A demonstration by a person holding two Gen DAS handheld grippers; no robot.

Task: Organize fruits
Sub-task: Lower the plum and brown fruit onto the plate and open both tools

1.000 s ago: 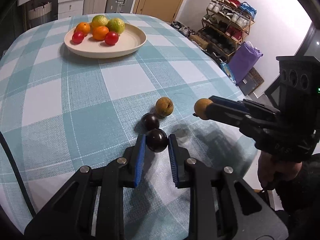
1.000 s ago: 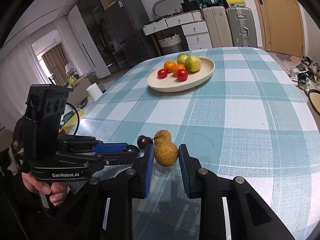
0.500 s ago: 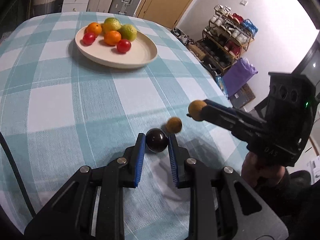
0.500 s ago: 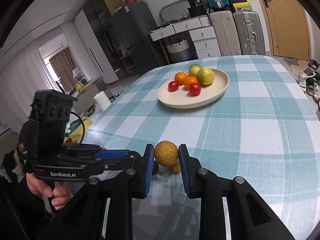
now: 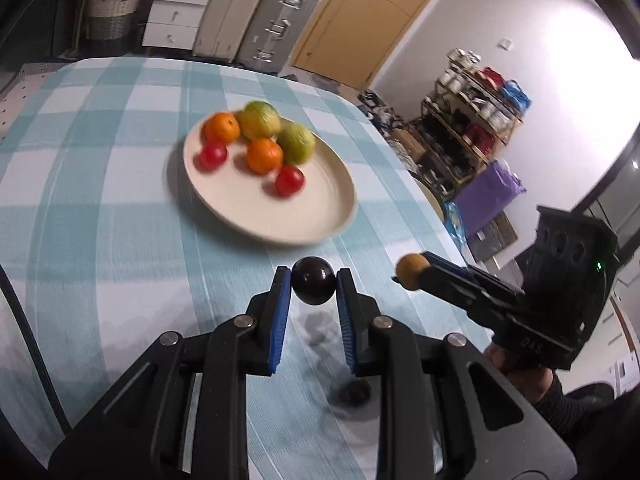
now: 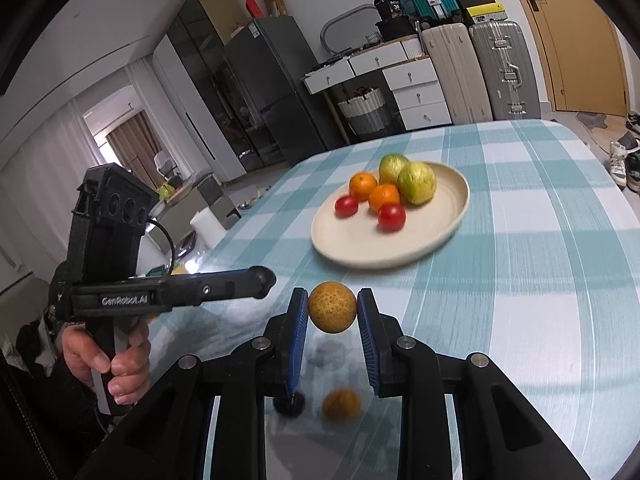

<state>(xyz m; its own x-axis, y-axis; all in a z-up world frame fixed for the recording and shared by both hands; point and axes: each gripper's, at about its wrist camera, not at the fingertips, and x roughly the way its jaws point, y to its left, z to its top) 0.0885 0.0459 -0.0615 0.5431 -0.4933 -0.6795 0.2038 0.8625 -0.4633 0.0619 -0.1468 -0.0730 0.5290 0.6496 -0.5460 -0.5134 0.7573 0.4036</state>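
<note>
Left gripper [image 5: 313,286] has its blue pads [image 5: 279,312] pinched on a dark plum [image 5: 313,285], caught right at the tips and held up off the cloth. Under and behind the jaws there's another dark fruit [image 5: 355,393] lying on the tablecloth [image 5: 100,248], blurry, so I can't tell exactly what it is. Off to the right of the jaws, at about the same height, the right gripper pokes in with its tan fruit [image 5: 412,267] at the tip.

Right gripper [image 6: 333,307] is the same deal: jaws clamped on that tan fruit [image 6: 333,307], speckled and brownish, squeezed between the pad tips and clear of the table. Below the jaws, back toward the camera, a second tan fruit [image 6: 341,404] sits on the cloth with the dark one [image 6: 289,403] just beside it on the left. Left of the jaws the left gripper [image 6: 264,279] reaches in sideways, a hand [image 6: 112,364] wrapped round its handle.

Ahead of both sets of jaws, a bit farther out on the table, is the cream plate [image 5: 320,220] [image 6: 360,248]. It's got two oranges [image 6: 384,197], two red tomatoes [image 6: 392,217] and two green citrus [image 6: 416,183] bunched at its far side, the near half bare. The plate is blurry in the left view.
</note>
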